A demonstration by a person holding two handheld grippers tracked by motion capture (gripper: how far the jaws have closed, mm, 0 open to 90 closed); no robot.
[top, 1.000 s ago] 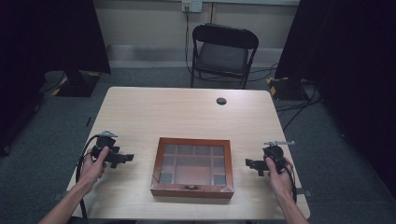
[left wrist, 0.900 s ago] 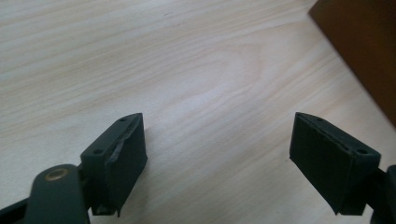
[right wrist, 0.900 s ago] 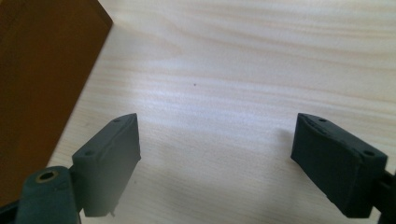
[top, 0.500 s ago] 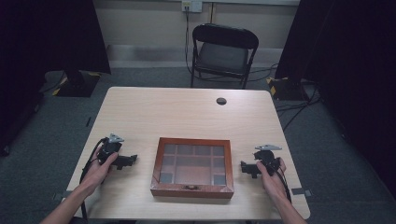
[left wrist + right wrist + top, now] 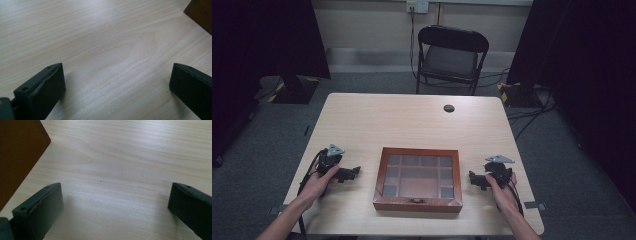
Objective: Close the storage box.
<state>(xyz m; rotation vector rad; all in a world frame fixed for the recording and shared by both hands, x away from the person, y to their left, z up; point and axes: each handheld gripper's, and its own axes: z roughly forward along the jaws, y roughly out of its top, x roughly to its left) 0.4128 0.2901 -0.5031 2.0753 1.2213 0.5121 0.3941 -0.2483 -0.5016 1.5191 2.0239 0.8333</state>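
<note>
Nothing looks begun: the wooden box (image 5: 417, 180) sits shut at the table's (image 5: 412, 125) six o'clock edge, left gripper (image 5: 353, 172) at its nine and right gripper (image 5: 472, 178) at three, jaws wide, empty.

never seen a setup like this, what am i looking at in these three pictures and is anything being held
A person sits at a wooden table, holding a hand-held gripper in each hand: two black jaws that can pinch things. The wide picture comes from a camera above, looking down. In it the left gripper and the right gripper flank a brown wooden box with a glass lid over small compartments. A small dark round spot sits near the table's far edge, with a folding chair beyond. The two close-ups come from cameras riding on each gripper, looking along its jaws. Both stand wide open over bare table, holding nothing.
</note>
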